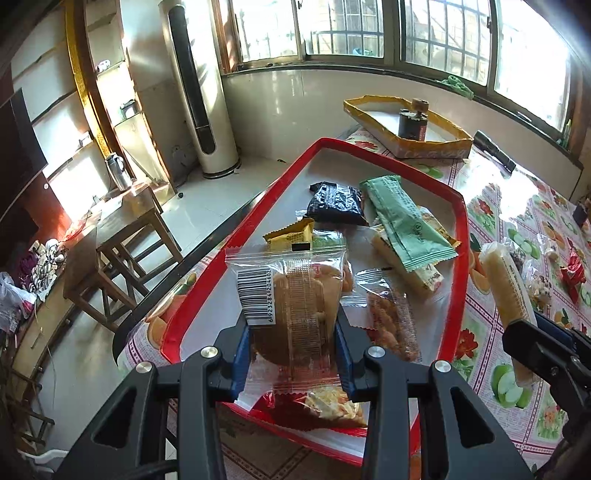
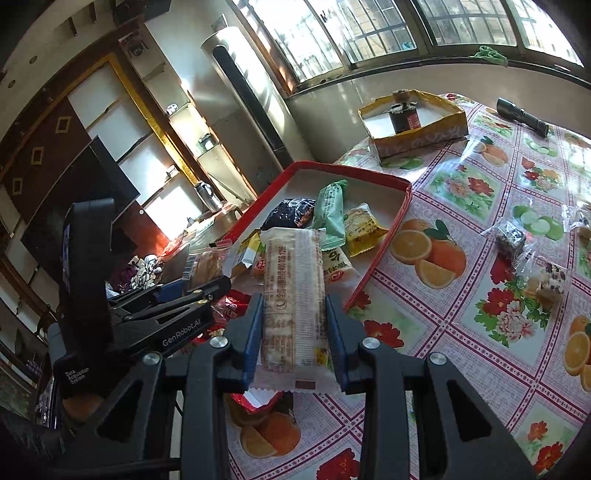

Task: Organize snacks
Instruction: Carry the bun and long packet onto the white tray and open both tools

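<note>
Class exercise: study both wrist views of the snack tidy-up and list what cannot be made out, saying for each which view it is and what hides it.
- Left wrist view: the red snack packet lies mostly hidden under the clear-wrapped cake held in the left gripper.
- Left wrist view: the right gripper is cut off by the picture's edge.
- Right wrist view: the red tray near rim is hidden behind the long wafer packet in the right gripper.

We are in a home living room: barred windows (image 1: pixel 354 33), a tower air conditioner (image 1: pixel 199 92), wall shelves (image 1: pixel 66 110), a fruit-print cloth on the surface (image 2: pixel 480 229).
</note>
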`<state>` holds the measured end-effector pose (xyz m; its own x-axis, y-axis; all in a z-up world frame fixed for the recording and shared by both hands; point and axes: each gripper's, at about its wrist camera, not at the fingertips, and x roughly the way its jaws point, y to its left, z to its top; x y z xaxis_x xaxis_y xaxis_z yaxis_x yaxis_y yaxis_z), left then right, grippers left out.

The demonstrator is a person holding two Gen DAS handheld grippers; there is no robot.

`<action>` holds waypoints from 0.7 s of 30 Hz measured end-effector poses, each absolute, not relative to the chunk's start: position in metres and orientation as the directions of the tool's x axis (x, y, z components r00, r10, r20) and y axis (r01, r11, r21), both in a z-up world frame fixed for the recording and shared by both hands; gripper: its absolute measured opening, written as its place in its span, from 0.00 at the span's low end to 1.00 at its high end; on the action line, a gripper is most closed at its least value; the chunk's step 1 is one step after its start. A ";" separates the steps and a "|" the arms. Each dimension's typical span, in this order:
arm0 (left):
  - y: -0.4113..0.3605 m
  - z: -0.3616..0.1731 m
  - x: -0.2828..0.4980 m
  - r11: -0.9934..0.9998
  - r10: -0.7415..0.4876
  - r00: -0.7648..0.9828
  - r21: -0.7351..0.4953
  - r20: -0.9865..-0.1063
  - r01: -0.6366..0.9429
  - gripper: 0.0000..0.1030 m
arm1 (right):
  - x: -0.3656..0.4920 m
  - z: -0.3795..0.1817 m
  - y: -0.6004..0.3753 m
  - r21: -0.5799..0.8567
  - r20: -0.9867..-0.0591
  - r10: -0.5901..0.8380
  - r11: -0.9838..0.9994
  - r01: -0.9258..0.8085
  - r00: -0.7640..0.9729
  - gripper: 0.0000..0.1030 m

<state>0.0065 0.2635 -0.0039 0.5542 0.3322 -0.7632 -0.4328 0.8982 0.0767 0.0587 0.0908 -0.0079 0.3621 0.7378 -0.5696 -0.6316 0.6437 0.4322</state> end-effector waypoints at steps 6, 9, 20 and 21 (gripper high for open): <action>0.289 -0.003 0.005 0.884 0.331 0.549 0.048 -0.768 -0.465 0.38 | 0.072 -0.021 0.117 0.437 -0.590 0.738 0.632 -0.639 0.327 0.34; 0.296 -0.006 0.006 0.880 0.330 0.541 0.045 -0.773 -0.473 0.38 | 0.078 -0.025 0.130 0.438 -0.595 0.741 0.623 -0.648 0.311 0.34; 0.298 -0.022 0.015 0.883 0.320 0.520 0.050 -0.792 -0.467 0.38 | 0.093 -0.042 0.169 0.385 -0.636 0.705 0.641 -0.664 0.313 0.34; 0.299 -0.023 0.016 0.883 0.319 0.516 0.052 -0.795 -0.466 0.38 | 0.094 -0.044 0.170 0.379 -0.641 0.700 0.647 -0.662 0.317 0.34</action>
